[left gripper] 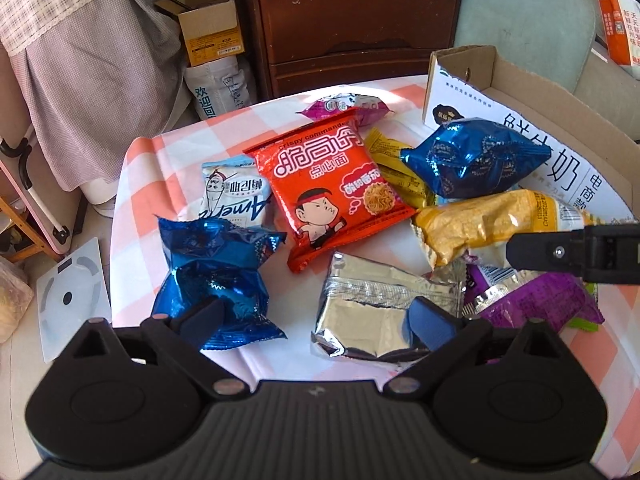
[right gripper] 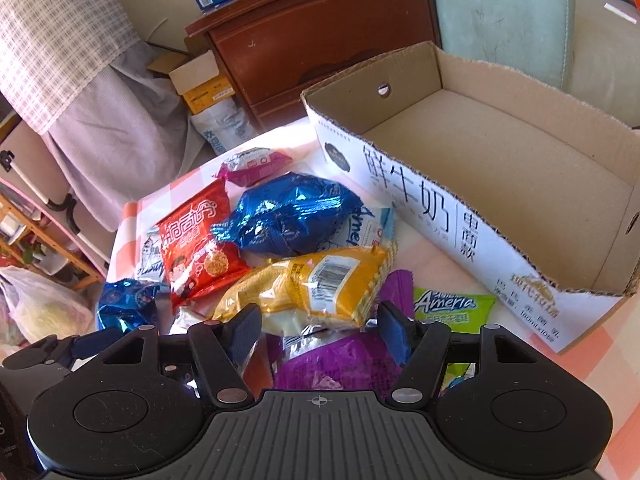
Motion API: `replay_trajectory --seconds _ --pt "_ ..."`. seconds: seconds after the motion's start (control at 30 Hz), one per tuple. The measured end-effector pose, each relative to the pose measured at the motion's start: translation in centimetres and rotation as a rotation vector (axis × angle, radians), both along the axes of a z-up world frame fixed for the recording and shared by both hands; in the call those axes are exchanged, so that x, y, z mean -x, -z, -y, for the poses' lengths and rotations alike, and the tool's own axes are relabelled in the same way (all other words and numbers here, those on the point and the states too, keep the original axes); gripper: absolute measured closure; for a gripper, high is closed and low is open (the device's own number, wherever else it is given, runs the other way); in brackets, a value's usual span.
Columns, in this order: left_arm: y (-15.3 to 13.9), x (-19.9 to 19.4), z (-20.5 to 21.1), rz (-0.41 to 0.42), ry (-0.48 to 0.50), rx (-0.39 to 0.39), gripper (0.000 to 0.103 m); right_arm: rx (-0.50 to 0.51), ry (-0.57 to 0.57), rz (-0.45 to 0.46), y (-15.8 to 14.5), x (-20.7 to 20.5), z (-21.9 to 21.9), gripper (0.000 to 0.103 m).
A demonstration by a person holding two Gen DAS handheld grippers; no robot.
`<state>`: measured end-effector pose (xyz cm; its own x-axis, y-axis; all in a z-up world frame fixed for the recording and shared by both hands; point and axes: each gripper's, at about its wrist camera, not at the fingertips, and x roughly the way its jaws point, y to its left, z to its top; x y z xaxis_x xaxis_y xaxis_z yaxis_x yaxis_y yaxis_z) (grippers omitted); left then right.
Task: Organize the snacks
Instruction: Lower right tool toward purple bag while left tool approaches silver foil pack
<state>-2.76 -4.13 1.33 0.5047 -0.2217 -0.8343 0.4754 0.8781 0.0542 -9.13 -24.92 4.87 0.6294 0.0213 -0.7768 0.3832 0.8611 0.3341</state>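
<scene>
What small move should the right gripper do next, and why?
Probably it should lower a little and close on the yellow packet. The right gripper is open, with the near end of that packet between its fingers, and the packet lies on top of the pile. The cardboard box beside the pile shows nothing inside yet.

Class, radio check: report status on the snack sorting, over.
Left gripper open, right gripper open over snack pile. Yellow packet nearest right fingers. Cardboard box holds nothing. Path unobstructed.
</scene>
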Motion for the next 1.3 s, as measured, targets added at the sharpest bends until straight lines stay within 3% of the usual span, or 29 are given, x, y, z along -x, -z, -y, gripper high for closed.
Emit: replay_trajectory --seconds 0.1,0.23,0.33,0.57,0.73,0.97,1.13,1.3 --pt "0.3 0.2 -1.3 0.003 -0.009 -0.03 0.002 -0.009 -0.071 0.002 0.0 0.3 -0.8 0.036" --pt "0.6 0.2 -3.2 -0.013 -0.035 -0.066 0.003 -0.094 -0.174 -0.003 -0.1 0.9 -1.7 0.036" --pt "0.8 0.1 -4.5 0.008 -0.067 -0.109 0.005 -0.087 -0.238 0.016 -0.8 1.7 -2.3 0.036" --pt "-1.6 0.2 -4.7 0.065 -0.045 0.039 0.005 0.042 -0.185 0.008 -1.3 2.6 -1.6 0.035" --pt "-1.6 -0.3 -2.2 0.014 -0.047 0.109 0.004 0.062 -0.112 -0.021 -0.3 1.9 -0.7 0.034" --pt "-0.5 -0.9 -0.1 0.003 -0.119 0.098 0.004 0.089 -0.136 -0.072 1.3 0.9 -1.4 0.034" --pt "0.1 -0.4 0.6 0.038 -0.113 0.008 0.002 0.104 -0.186 -0.1 1.9 1.2 -2.4 0.028" --pt "0.2 0.1 -1.3 0.025 -0.108 -0.025 0.002 0.097 -0.285 -0.121 2.1 1.6 -3.8 0.026"
